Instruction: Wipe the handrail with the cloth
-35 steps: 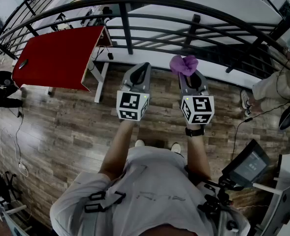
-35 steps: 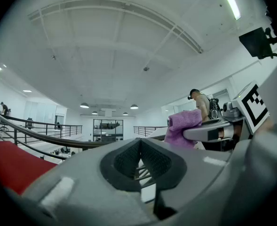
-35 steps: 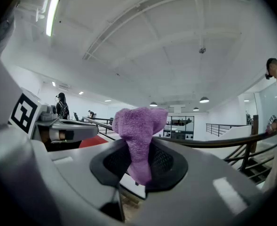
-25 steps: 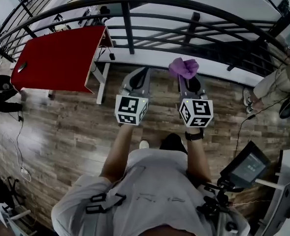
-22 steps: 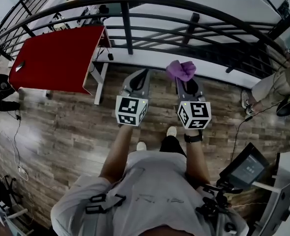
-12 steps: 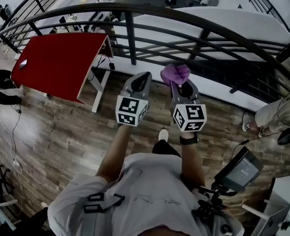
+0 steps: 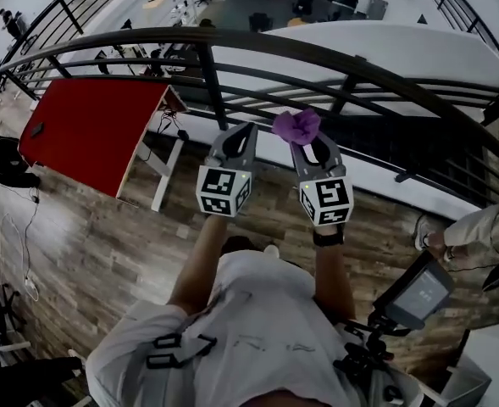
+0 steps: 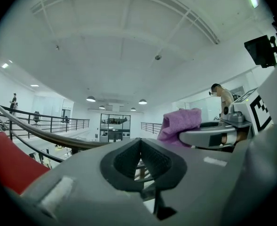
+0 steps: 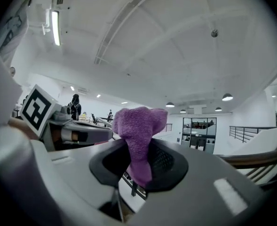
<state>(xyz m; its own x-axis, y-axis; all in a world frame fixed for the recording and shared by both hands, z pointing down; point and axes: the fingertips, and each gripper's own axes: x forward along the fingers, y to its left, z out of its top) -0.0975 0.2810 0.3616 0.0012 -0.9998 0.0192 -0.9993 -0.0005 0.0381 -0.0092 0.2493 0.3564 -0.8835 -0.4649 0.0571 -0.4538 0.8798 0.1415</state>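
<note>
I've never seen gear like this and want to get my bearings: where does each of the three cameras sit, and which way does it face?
Head view: on the person's head, facing steeply down at the handrail; shows arms, shirt, left tool, right tool.
Left gripper view: on the left tool, facing up along its shut, empty jaws.
Right gripper view: on the right tool, along jaws shut on the cloth.
Shared: all three show the cloth.
</note>
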